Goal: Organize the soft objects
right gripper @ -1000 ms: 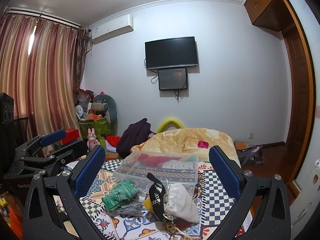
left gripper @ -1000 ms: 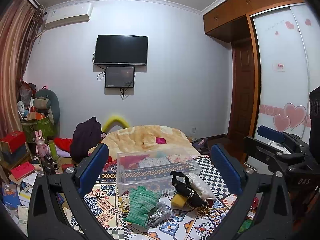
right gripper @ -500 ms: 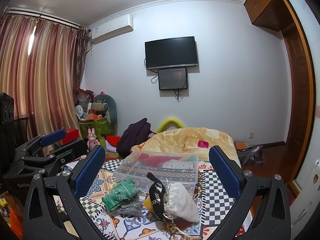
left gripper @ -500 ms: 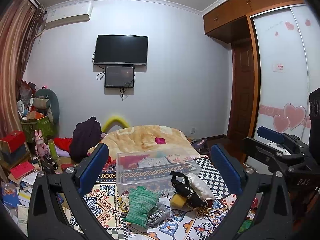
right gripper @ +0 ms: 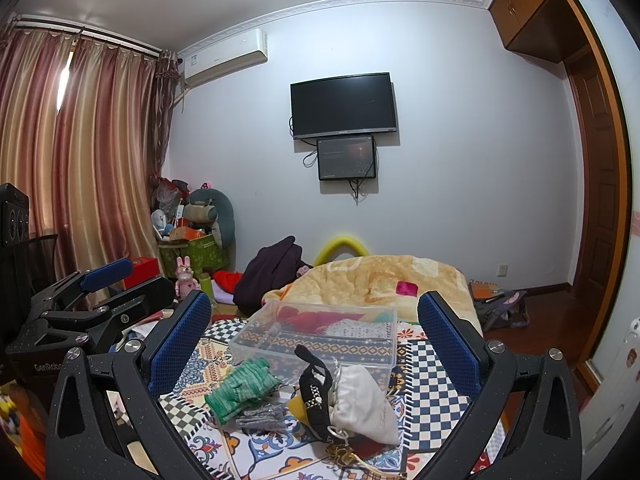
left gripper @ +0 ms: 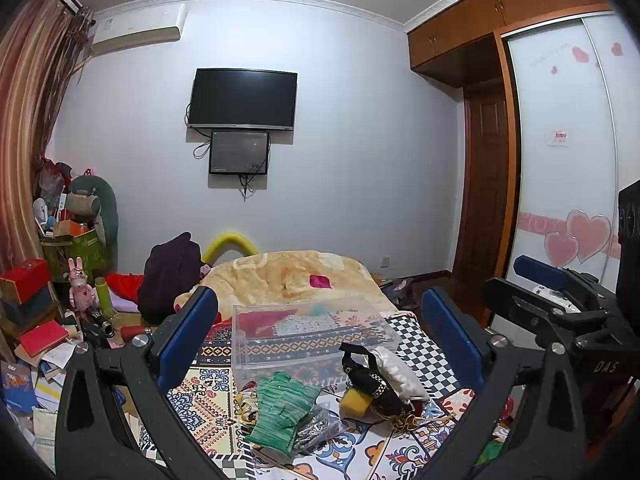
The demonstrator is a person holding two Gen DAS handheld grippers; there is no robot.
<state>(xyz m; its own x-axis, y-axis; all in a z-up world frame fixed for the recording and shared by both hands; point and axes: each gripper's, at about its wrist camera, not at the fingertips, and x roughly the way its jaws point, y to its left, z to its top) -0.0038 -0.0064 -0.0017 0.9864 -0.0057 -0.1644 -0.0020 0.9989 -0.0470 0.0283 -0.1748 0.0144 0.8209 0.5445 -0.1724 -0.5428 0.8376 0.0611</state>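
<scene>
Your left gripper (left gripper: 320,336) hangs with its blue-padded jaws spread wide and nothing between them, and your right gripper (right gripper: 314,338) is spread and bare in the same way; both sit above the near end of the patterned bedspread (left gripper: 200,404), clear of the soft things. Those lie in a loose heap just in front of the clear plastic box (left gripper: 308,334), which you can use as your landmark. Closest to the box's near left corner is the green knit glove (left gripper: 282,402), lying partly over a grey glittery piece (left gripper: 320,430) whose shape is hard to make out. Off the box's near right corner you have the white cloth pouch (right gripper: 362,402) with a black patterned band (right gripper: 314,392) draped against it, and a yellow sponge-like lump (left gripper: 354,400) mostly hidden beneath them. A gold chain (right gripper: 346,454) trails nearer to you, cut off at the frame's lower edge. Inside the box, red and pale fabrics show only dimly through the wall. Behind the box lies a yellow blanket (right gripper: 376,280).
</scene>
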